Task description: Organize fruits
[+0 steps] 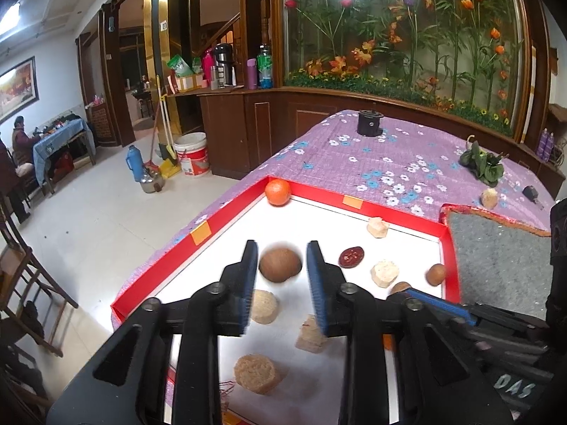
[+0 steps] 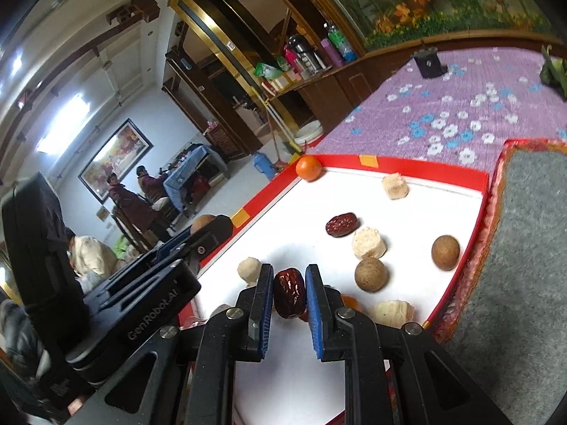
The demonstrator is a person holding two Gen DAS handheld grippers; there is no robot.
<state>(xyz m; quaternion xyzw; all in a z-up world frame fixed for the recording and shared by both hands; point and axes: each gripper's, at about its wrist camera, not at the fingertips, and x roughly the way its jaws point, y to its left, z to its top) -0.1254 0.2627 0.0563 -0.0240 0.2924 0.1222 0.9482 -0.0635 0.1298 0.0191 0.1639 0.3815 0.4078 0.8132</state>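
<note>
A red-rimmed white tray (image 1: 389, 212) lies on the purple flowered cloth. My left gripper (image 1: 282, 245) stands open over it, a blurred round brown fruit (image 1: 280, 265) between the fingers with a small gap on each side. In the right wrist view my right gripper (image 2: 289, 268) is shut on a dark red date (image 2: 290, 297), just above the tray (image 2: 425, 179). Inside the tray are an orange (image 1: 278, 192) in the far corner, a second date (image 2: 341, 224), two more brown fruits (image 2: 371, 274) and several pale chunks (image 1: 384, 272).
A grey mat with a red fringe (image 1: 496, 258) borders the tray on the right. Leafy greens (image 1: 482, 164), a black cylinder (image 1: 370, 124) and a pale chunk (image 1: 489, 198) sit on the cloth beyond. The table drops to the floor on the left. People stand far back.
</note>
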